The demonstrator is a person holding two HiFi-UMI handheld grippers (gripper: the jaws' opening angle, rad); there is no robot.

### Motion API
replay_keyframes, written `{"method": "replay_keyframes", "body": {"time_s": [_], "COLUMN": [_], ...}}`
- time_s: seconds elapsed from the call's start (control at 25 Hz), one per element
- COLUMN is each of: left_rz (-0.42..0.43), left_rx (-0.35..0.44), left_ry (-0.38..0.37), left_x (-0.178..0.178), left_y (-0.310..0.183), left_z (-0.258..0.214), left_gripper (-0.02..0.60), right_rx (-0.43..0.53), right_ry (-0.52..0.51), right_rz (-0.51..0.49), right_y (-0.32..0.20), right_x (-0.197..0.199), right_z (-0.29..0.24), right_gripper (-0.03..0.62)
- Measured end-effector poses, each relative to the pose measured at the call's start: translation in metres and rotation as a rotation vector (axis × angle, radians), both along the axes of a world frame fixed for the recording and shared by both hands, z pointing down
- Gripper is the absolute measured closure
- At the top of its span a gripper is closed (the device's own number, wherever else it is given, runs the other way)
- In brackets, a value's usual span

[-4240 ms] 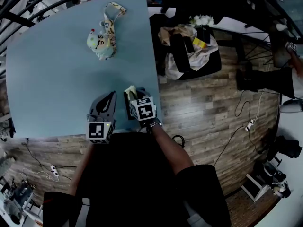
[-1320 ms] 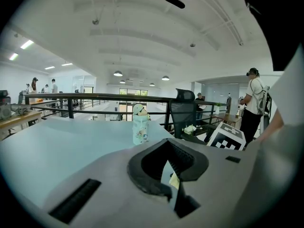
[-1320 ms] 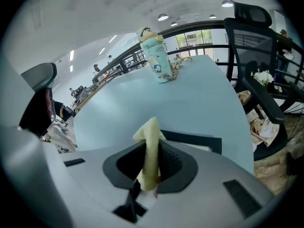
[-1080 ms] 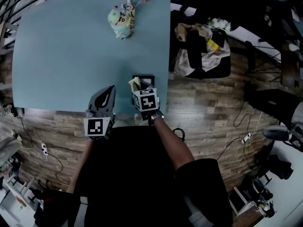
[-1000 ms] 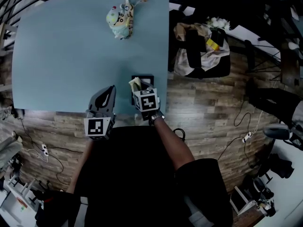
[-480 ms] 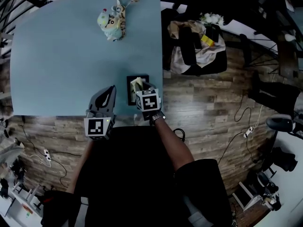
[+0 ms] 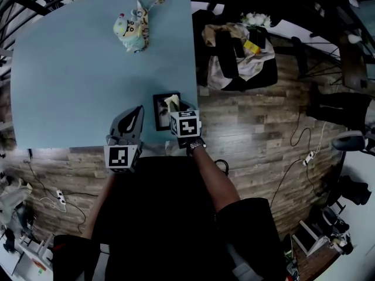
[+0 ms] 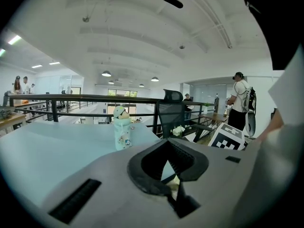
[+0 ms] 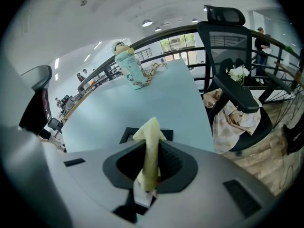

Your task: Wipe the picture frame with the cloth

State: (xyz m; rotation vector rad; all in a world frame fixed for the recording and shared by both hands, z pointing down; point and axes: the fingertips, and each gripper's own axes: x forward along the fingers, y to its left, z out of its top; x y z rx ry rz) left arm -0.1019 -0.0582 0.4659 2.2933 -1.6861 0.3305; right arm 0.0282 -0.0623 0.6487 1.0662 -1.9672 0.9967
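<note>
Right gripper (image 7: 176,108) and its cloth (image 7: 171,102) sit slightly further right than half a second ago. More of the picture frame (image 7: 160,111) is bare on its left side. Left gripper (image 7: 138,110) hasn't shifted.

Head view: frame lies flat on the blue table (image 7: 76,81), close to the near edge and the right corner. Cloth is over the frame's right part. Left gripper is just beside the frame's left edge, apart from it. Bottle (image 7: 130,28) is at the far side, well apart. Chair (image 7: 234,60) with clothes draped on it stands off the table's right edge.

Left gripper view: jaws closed together, nothing held. Bottle upright on the table ahead, railing (image 8: 95,98) behind it.

Right gripper view: jaws pinched on the pale yellow cloth, a fold standing up between them. Frame's dark rim shows just beyond the cloth, flat on the table. Bottle upright further back, chair to the right.
</note>
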Motion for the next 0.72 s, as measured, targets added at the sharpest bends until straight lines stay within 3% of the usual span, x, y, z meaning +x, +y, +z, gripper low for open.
{"method": "replay_keyframes", "body": {"time_s": [0.72], "left_rz": [0.042], "left_rx": [0.024], "left_ry": [-0.002], "left_x": [0.014], "left_y": [-0.005], "left_z": [0.001], "left_gripper": [0.584], "right_rx": [-0.009], "right_ry": [0.04], "right_rz": [0.094], "right_y": [-0.001], "right_x": [0.047], "right_z": [0.005], "right_gripper": [0.536]}}
